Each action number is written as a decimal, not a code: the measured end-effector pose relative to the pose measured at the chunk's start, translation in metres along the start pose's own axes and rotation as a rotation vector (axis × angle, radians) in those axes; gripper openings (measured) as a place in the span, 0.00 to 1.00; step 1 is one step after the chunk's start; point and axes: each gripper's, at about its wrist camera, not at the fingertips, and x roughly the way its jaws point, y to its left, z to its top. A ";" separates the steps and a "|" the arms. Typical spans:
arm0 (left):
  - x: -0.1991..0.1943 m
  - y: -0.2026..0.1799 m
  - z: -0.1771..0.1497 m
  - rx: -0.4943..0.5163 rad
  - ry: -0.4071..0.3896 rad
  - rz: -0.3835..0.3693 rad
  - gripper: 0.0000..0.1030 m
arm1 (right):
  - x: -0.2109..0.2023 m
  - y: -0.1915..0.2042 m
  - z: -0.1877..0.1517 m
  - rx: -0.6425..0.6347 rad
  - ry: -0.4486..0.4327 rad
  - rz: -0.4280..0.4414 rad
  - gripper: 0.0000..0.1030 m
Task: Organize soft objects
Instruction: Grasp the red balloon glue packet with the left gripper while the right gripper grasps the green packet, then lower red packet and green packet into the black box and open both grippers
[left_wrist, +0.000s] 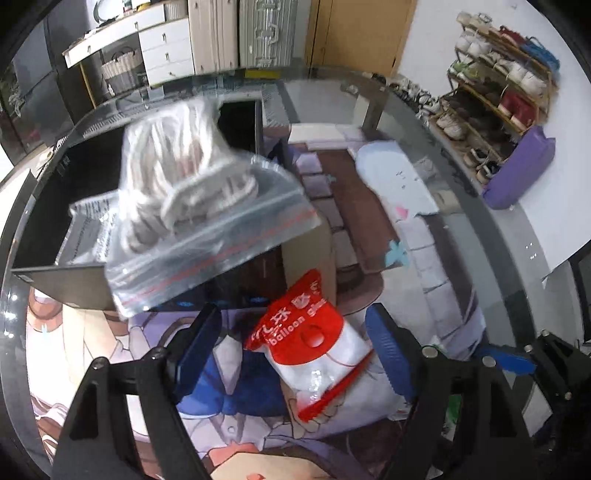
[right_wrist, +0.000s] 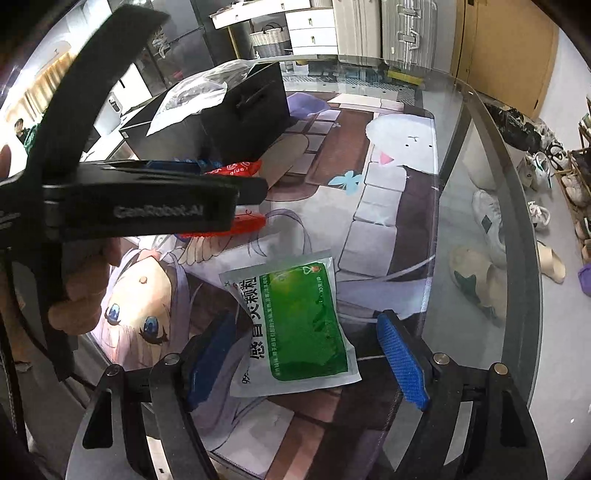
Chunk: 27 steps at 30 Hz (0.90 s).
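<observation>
A red-and-white balloon glue packet lies on the printed mat between the blue pads of my left gripper, which is open and not touching it. Behind it, a clear zip bag of white cord rests on the rim of a black box. In the right wrist view, a green-and-white sachet lies flat on the mat, and my right gripper stands open around it, pads clear of its edges. The black box with the zip bag sits at the back left.
The printed mat covers a round glass table whose rim curves along the right. Below the glass are shoes and a shoe rack. A hand holding the left tool's black frame fills the left of the right wrist view.
</observation>
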 end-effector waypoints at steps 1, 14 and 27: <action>0.002 0.002 -0.001 -0.004 0.007 0.001 0.78 | 0.000 0.000 0.000 -0.003 0.001 -0.003 0.79; -0.015 0.027 -0.026 0.126 0.044 -0.023 0.42 | 0.003 0.018 0.005 -0.075 -0.001 -0.060 0.44; -0.048 0.096 -0.058 0.152 0.011 -0.009 0.41 | 0.000 0.081 0.041 -0.123 -0.061 0.000 0.37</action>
